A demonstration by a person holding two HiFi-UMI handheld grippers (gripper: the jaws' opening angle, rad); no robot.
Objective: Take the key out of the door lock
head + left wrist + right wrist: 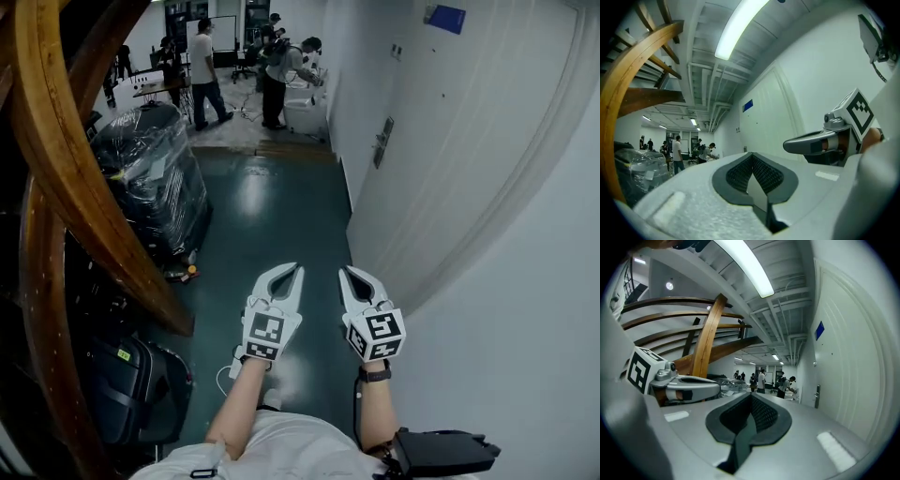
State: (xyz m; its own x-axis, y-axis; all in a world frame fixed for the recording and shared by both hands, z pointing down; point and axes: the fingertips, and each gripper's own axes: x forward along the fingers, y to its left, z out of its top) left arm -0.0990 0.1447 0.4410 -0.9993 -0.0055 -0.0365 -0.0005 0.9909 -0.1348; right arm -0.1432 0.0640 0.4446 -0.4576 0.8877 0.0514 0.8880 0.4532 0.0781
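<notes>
Head view, left gripper [297,269], right gripper [346,271], ribbed jaws closed, empty, glossy floor [272,216]

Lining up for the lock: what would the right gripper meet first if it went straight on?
Nothing near, it seems: the right gripper points along the corridor toward distant people; the door handle lies off to its right.

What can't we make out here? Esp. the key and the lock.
- Key: cannot be made out. In the head view the door handle is far off and tiny. In the right gripper view the same handle is just as small.
- Blue sign on the door: print too small to read in the head view.
- Wrapped load: dark plastic wrap hides its contents in the head view.
</notes>
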